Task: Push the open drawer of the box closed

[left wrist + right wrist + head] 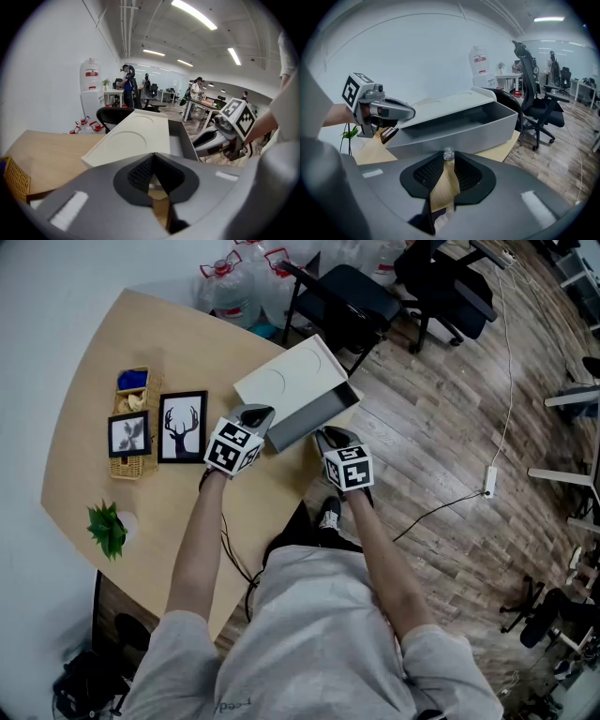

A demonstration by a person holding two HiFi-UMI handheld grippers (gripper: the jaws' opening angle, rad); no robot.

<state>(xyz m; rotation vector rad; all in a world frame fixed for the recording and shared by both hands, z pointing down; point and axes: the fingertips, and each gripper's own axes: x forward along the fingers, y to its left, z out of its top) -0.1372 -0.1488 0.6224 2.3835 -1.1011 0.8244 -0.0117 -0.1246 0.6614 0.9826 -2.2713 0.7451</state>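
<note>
A white box (286,381) lies on the wooden table (103,362) near its right edge, with its grey drawer (316,418) pulled out toward me. My left gripper (255,415) is at the drawer's left front corner, jaws shut and empty. My right gripper (330,435) is in front of the drawer's face, jaws shut. In the right gripper view a small clear knob (448,153) on the drawer front (454,133) sits right at my fingertips; whether they touch it I cannot tell. The left gripper view shows the box top (133,133) just ahead.
Two framed pictures (182,427) and a wicker basket (134,465) stand left of the box, and a small green plant (108,528) nearer me. A black chair (342,296) stands behind the box. The table's edge runs just right of the drawer. Office chairs stand across the wooden floor.
</note>
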